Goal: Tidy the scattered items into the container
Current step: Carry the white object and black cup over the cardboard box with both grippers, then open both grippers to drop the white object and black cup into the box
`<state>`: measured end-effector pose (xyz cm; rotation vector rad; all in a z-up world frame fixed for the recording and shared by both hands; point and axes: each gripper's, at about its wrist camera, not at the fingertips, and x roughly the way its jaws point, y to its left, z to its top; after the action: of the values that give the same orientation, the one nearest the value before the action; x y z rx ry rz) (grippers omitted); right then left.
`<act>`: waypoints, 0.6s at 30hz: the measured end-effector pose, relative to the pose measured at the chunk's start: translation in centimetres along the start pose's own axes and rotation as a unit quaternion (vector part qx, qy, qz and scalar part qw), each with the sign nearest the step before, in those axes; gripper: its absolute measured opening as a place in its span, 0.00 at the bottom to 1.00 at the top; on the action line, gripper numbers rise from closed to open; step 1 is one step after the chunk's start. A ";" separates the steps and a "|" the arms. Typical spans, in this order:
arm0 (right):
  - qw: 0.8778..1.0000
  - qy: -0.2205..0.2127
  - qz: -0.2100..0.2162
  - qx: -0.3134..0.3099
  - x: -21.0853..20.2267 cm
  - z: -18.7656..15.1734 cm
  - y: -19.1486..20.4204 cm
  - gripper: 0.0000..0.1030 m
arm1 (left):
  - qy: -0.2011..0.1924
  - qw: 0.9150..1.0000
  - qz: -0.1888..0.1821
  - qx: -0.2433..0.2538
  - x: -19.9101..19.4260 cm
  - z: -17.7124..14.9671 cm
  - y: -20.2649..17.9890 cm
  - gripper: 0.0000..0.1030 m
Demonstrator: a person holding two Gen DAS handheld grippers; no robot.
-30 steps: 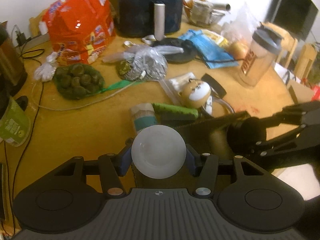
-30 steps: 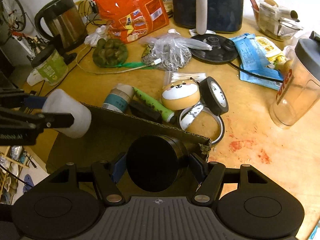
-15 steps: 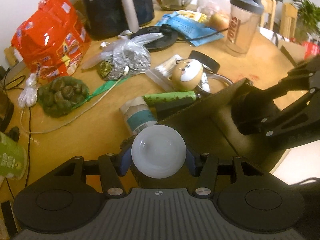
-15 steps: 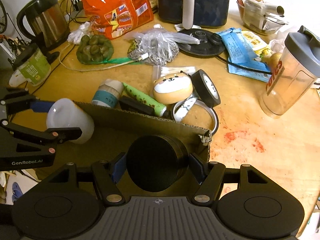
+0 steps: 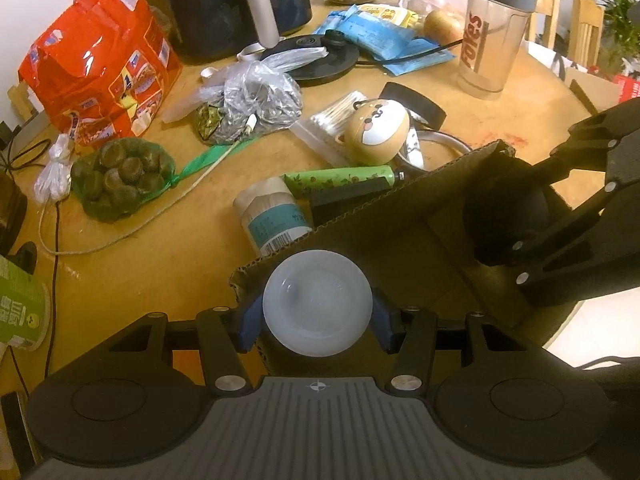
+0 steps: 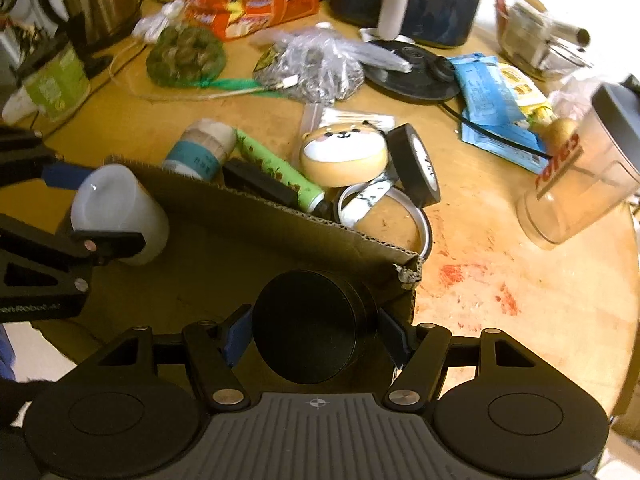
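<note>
My left gripper [image 5: 316, 318] is shut on a white plastic cup [image 5: 317, 303], held over the left end of an open cardboard box [image 5: 380, 220]. In the right wrist view the same white cup [image 6: 116, 212] shows at the box's left side. My right gripper [image 6: 314, 338] is shut on a black round jar [image 6: 310, 330], held over the cardboard box [image 6: 260, 216] near its right corner. From the left wrist the black jar [image 5: 504, 220] hangs inside the far end of the box. Just beyond the box wall lie a white bottle [image 6: 202, 146], a green tube [image 6: 280, 170], a dog-faced case [image 6: 344, 156] and a black tape roll [image 6: 416, 172].
The round wooden table [image 6: 500, 280] carries an orange snack bag [image 5: 96, 68], a net of dark balls [image 5: 120, 172], a clear plastic bag [image 5: 256, 100], a dark air fryer [image 5: 236, 4], a shaker bottle [image 5: 492, 36], blue packets [image 6: 492, 100] and a kettle [image 6: 92, 4]. Red stains mark the table right of the box.
Both grippers have sunk toward the box with their loads still held. The left wrist has rolled, tilting its view; the right gripper has shifted a little sideways.
</note>
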<state>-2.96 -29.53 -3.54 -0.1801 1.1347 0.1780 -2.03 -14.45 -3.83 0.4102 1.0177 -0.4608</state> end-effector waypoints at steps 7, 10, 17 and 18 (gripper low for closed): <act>0.998 -0.010 -0.026 -0.060 0.6 -0.1 0.9 0.70 | 0.004 1.000 0.008 -0.010 0.3 -0.1 -0.3 0.52; 0.996 -0.033 -0.029 -0.079 -0.1 -0.1 1.2 0.83 | 0.007 1.000 0.010 -0.013 0.4 -0.1 -0.4 0.52; 0.990 -0.083 -0.054 -0.101 -1.8 0.0 1.2 0.97 | 0.004 1.000 0.024 -0.015 0.4 -0.1 -0.7 0.53; 0.990 -0.083 -0.054 -0.096 -1.8 0.1 1.0 0.97 | -0.004 1.000 0.026 -0.014 0.2 0.0 -0.7 0.53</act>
<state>-3.86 -28.62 -1.89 -0.3911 0.9379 0.2020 -2.26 -15.05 -4.10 0.4083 1.0029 -0.4008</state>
